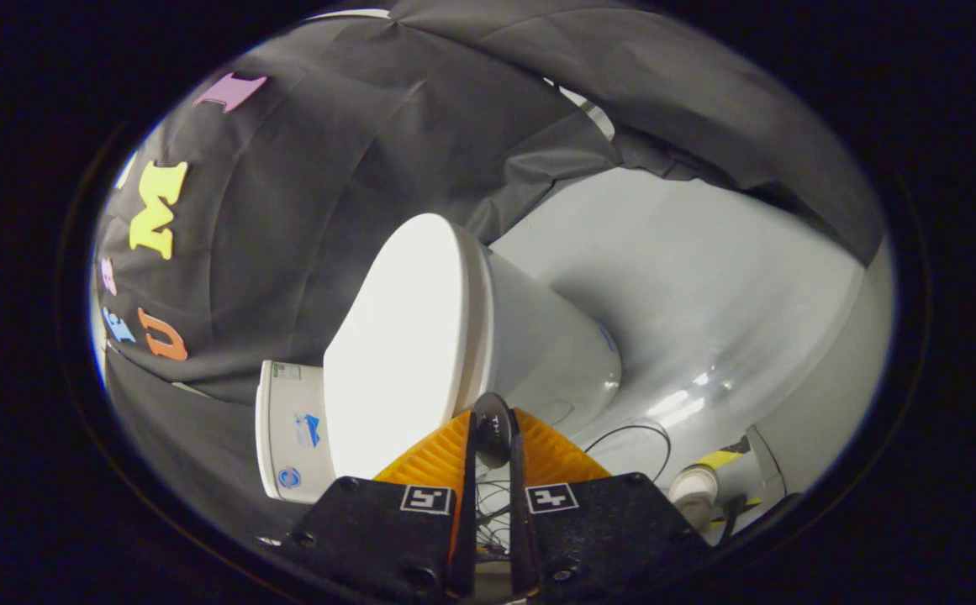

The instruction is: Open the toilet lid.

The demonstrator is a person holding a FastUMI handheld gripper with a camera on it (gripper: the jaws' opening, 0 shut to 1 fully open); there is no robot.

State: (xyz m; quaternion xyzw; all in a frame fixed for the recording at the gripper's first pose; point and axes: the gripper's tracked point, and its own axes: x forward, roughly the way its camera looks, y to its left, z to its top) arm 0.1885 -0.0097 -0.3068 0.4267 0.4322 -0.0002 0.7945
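Cistern: white tank (pixel 290 428) off to the left of the tool, past the left finger; small blue stickers on its face, too small to make out.
Toilet lid: white, smooth, oval lid (pixel 408 336) ahead of the tool and slightly left; plain glossy face, brightly lit, no marks seen. It lies down against the seat rim, edge flush along the whole visible length, so it is not yet lifted. View is rolled sideways, so the lid face reads as near vertical.
Lid edge: front rim of the lid runs down toward the finger tips and ends just ahead of the left finger; touching or not, cannot tell.
Tool: tool (pixel 492 433) with orange ribbed fingers (pixel 433 458) on black mounts carrying square markers. Fingers drawn in narrow, only a thin slot between them.
Between fingers: a dark rounded piece (pixel 493 433) sits in the slot at the tips; whether both fingers press on it, cannot tell.
Toilet bowl: white bowl (pixel 551 353) directly beyond the tips and to the right of the lid, tapering away.
Floor: pale grey, shiny floor (pixel 706 294) right of the bowl, with light glare.
Cable: thin dark cable (pixel 639 433) looping on the floor, right of the right finger.
Pipe fitting: white fitting (pixel 693 487) with yellow tape near it, far right of the tool.
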